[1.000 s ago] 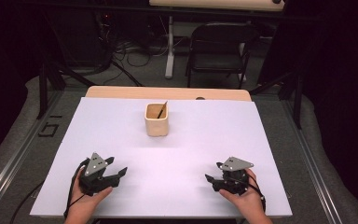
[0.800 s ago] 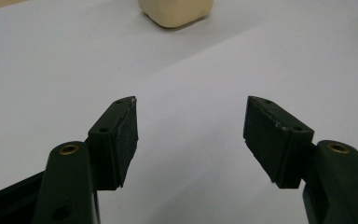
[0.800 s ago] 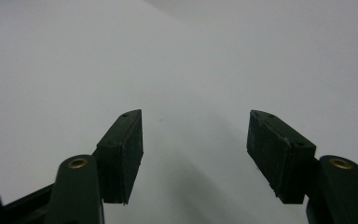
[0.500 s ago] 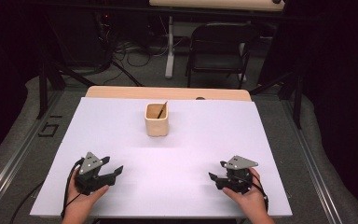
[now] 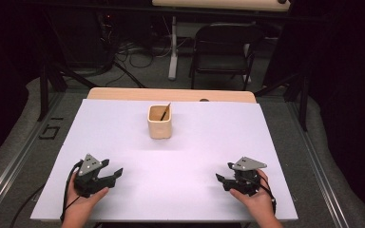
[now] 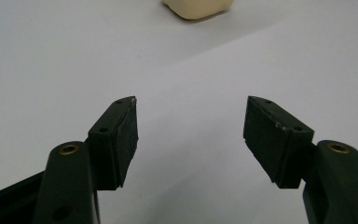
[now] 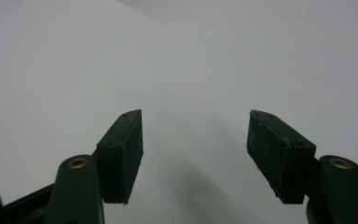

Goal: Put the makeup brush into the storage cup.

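Observation:
A cream square cup stands upright near the middle of the white table, with a thin dark stick leaning inside it. Its base shows as the cup at the top of the left gripper view. My left gripper rests low at the front left, open, nothing between its pads. My right gripper sits at the front right, held by a hand, also open over bare table, and its pads are well apart. Both grippers are far from the cup.
A wooden strip runs along the table's far edge. Behind it stand a black chair, a white post and cables on the floor. Metal rails flank the table at left and right.
Both grippers have slid a little toward the table's front edge and slightly outward. The cup has not moved.

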